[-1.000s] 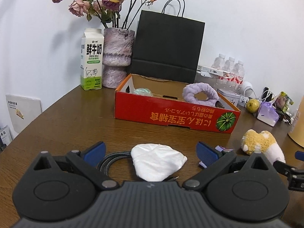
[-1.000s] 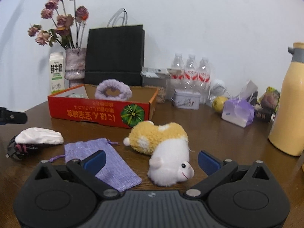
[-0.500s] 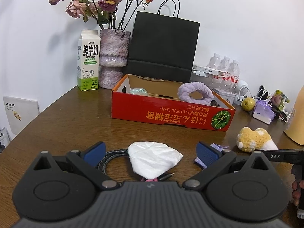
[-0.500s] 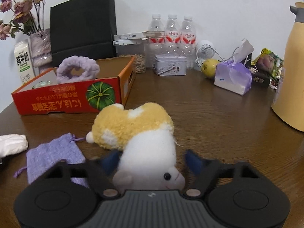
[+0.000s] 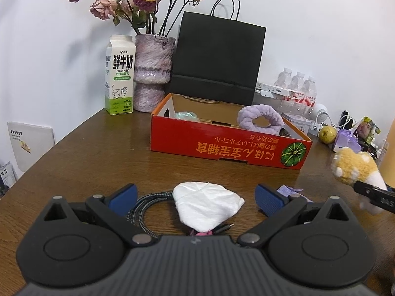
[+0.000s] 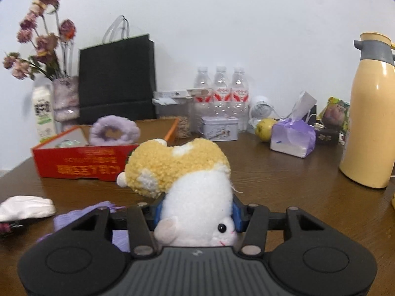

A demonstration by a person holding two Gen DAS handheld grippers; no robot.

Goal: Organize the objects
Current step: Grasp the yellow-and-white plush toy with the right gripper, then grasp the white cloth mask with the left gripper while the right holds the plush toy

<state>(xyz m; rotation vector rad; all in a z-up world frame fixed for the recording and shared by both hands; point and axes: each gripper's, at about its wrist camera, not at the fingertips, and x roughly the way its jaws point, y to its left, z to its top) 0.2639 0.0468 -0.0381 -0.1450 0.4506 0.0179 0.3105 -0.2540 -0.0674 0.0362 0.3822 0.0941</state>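
Compared with one second before, the right gripper (image 6: 196, 215) has come forward and its wide jaws have closed around the plush toy (image 6: 187, 185), which lay free on the table (image 6: 284, 185) then; the jaws are closing a little more at this moment, and the blue pads press on both sides of the white part of the toy; in the left wrist view the toy (image 5: 355, 170) seems to be lifted above the wood, at the right edge. Going from large to small: the table carries everything; at the back stand a black paper bag (image 5: 217, 59) and a vase (image 5: 153, 71) with dry roses; in front of them is the red box (image 5: 227, 145), open on top, with a purple fluffy ring (image 5: 259, 120) already inside; nearer lie a white cloth (image 5: 205, 204) on a coiled cable (image 5: 145, 209), and a small purple pouch (image 6: 81, 219) under the right gripper. The left gripper (image 5: 195, 197) is released, jaws wide, with the white cloth between them but not touched. I judge that the step in hand is picking up the toy; the next move probably needs to carry it over the wall of the red box and let it go in the free space beside the ring, without pushing the ring.
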